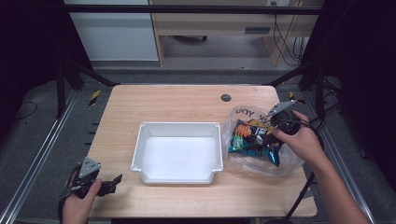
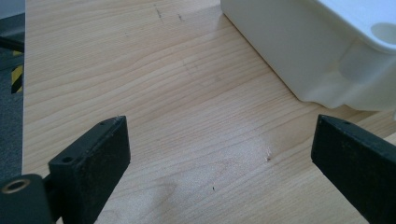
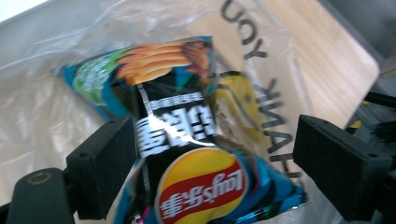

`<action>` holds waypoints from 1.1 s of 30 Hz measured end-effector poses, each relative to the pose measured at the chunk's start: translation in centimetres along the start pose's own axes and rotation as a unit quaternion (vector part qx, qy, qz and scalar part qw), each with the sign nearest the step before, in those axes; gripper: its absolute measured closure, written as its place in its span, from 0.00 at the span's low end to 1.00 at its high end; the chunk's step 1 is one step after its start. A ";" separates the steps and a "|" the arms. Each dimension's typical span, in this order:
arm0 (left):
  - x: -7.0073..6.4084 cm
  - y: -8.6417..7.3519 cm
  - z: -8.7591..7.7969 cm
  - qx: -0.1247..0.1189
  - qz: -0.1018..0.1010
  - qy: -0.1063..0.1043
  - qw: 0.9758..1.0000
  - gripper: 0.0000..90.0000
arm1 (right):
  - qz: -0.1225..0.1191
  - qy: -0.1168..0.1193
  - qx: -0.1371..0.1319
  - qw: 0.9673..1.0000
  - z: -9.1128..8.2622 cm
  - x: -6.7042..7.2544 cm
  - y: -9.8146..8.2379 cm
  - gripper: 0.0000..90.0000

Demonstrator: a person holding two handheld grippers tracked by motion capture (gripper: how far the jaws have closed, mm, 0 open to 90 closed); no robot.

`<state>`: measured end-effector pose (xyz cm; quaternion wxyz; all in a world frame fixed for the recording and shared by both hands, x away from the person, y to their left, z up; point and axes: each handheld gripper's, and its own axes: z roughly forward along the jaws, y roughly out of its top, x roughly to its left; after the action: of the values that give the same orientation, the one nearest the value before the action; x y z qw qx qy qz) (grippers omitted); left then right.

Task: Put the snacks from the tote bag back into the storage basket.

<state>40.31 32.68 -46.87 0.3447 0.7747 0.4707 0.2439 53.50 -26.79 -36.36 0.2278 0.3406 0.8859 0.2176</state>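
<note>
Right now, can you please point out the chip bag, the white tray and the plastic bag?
chip bag point(image 3: 196, 186): right gripper view, on its red and yellow logo.
white tray point(image 1: 180, 126): high view, on its far rim.
plastic bag point(image 1: 240, 114): high view, on its clear top-left part near the print.

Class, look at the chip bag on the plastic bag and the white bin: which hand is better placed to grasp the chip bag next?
Right. The right claw already straddles the chip bag, jaws apart. The left claw sits open at the table's near-left corner, beyond the white bin.

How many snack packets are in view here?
1: a chip packet on the clear plastic bag, right of the white bin, between the right claw jaws. Others may be hidden.
</note>
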 end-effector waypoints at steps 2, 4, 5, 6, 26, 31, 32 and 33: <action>0.0 0.0 0.0 0.000 0.000 0.000 1.000 0.05 | -0.001 -0.012 0.000 1.000 0.1 -0.2 -0.1 0.15; 0.0 0.0 0.0 0.001 0.000 0.000 1.000 0.05 | 0.000 -0.013 0.010 1.000 0.3 -0.3 -0.2 0.15; 0.0 0.0 0.0 0.001 -0.001 0.000 1.000 0.05 | 0.000 -0.012 0.012 1.000 0.5 -0.3 -0.3 0.15; 0.0 0.0 0.0 0.001 -0.001 0.000 1.000 0.05 | -0.001 -0.009 0.016 1.000 0.5 -0.4 -0.3 0.15; 0.1 -0.2 0.0 0.005 -0.001 0.004 1.000 0.05 | -0.062 0.028 0.044 0.997 3.1 0.9 0.8 0.11; 0.2 -0.2 0.1 0.007 -0.001 0.004 1.000 0.05 | -0.067 0.036 0.050 0.996 3.7 1.0 1.0 0.10; 0.2 -0.2 0.1 0.008 0.001 0.004 1.000 0.05 | -0.068 0.039 0.055 0.995 3.8 1.1 1.0 0.10; 0.2 -0.2 0.1 0.008 0.000 0.003 1.000 0.05 | -0.070 0.040 0.056 0.995 3.9 1.1 1.1 0.10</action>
<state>40.33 32.87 -47.05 0.3367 0.7768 0.4735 0.2430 55.52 -24.40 -39.21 0.1873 0.2809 0.9268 0.1645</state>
